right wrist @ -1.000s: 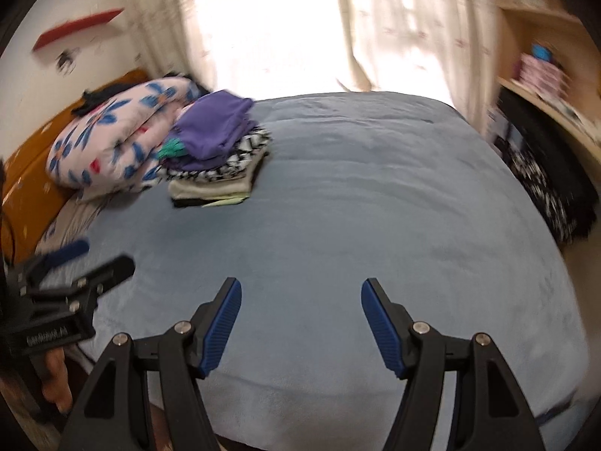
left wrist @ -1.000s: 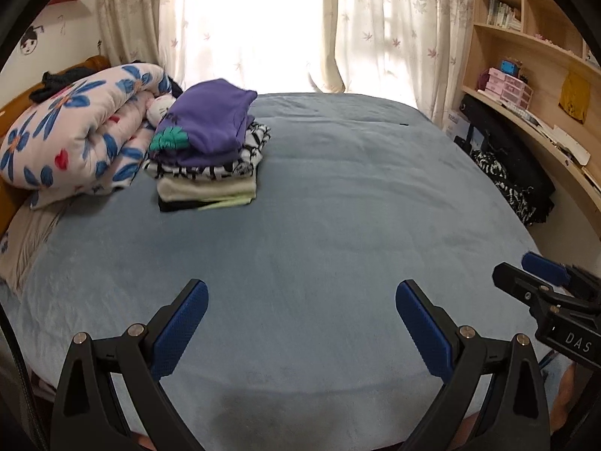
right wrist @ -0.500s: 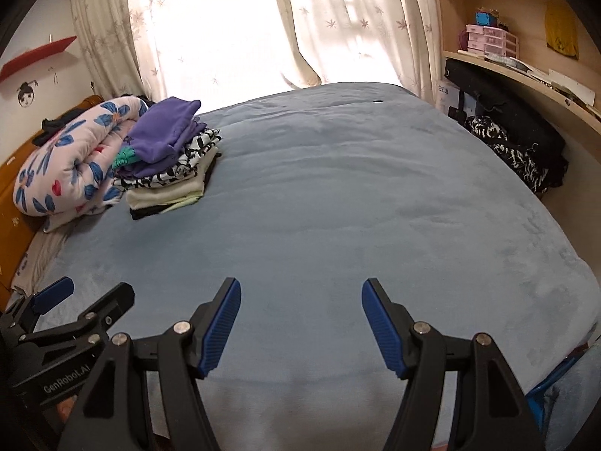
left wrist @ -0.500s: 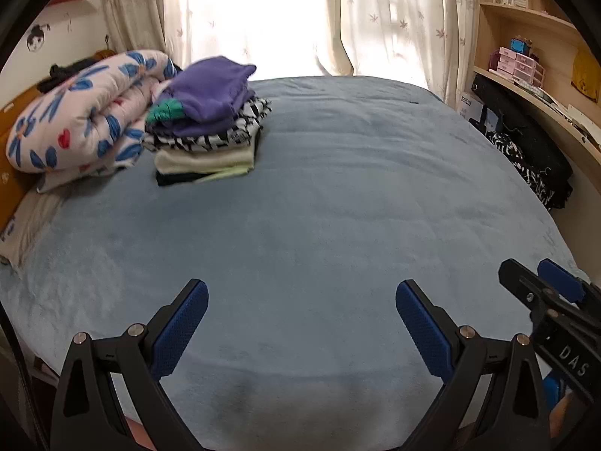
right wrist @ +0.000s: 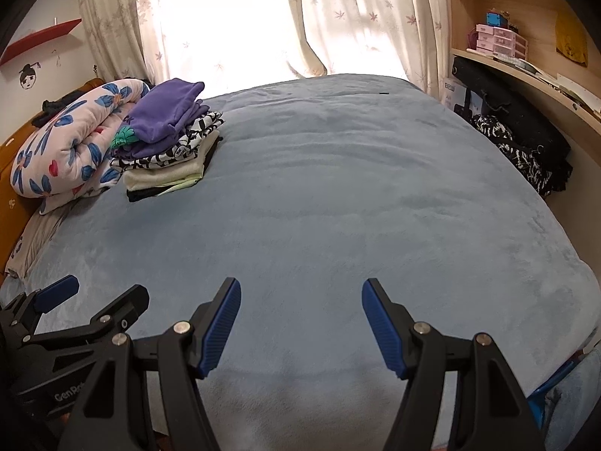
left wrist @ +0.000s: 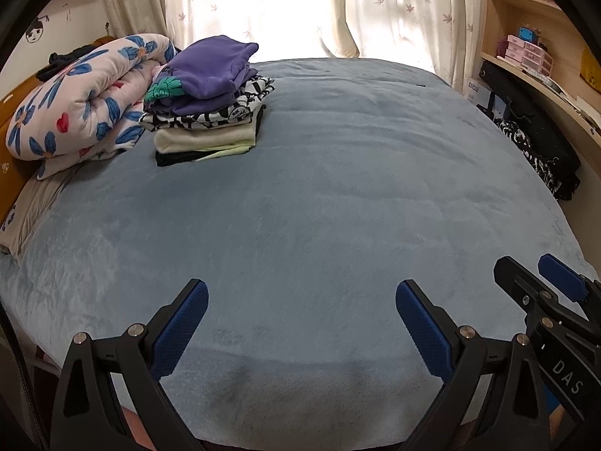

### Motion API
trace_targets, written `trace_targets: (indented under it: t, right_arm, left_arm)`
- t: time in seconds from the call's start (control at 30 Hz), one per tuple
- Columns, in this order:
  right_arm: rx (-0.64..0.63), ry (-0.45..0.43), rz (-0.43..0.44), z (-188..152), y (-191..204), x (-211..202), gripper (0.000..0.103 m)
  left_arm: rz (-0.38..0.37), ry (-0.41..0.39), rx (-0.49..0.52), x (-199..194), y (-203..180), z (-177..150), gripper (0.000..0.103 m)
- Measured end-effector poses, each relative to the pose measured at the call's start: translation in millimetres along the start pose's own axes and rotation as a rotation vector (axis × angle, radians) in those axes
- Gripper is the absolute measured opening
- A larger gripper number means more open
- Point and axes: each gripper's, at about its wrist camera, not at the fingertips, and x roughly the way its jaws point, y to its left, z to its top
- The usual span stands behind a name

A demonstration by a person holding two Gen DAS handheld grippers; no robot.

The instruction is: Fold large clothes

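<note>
Blue-padded left gripper (left wrist: 301, 314) and right gripper (right wrist: 301, 314) gape wide, holding nothing.

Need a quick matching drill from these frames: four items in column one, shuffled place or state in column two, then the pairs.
Column one:
1. purple garment
2. floral quilt
3. left gripper
4. pink drawer boxes

Column two:
A. rolled up beside the clothes stack
B. on the wooden shelf
C. top of the folded stack
D. open, holding nothing, above the blue bedspread

Pairs: 1-C, 2-A, 3-D, 4-B
</note>
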Motion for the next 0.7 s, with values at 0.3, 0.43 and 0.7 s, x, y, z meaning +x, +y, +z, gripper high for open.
trace_targets:
  t: [0.3,0.43,0.7]
  right_arm:
    - [-0.016,-0.009,-0.008,-2.6,7.0,-0.8,0.067]
    - [-0.025,-0.015,-0.018,-3.8,10.1,-1.1,0.067]
    - [-0.025,-0.015,-0.016,-3.5,10.2,-1.0,0.067]
  left_arm:
    - [0.001,0.020,-0.029,2.5,6.3,-4.3,0.099]
    - [0.017,0.013,-0.033,1.6,7.5,-5.2,0.099]
    - [0.015,0.017,-0.053,0.4,10.7,-8.3,0.099]
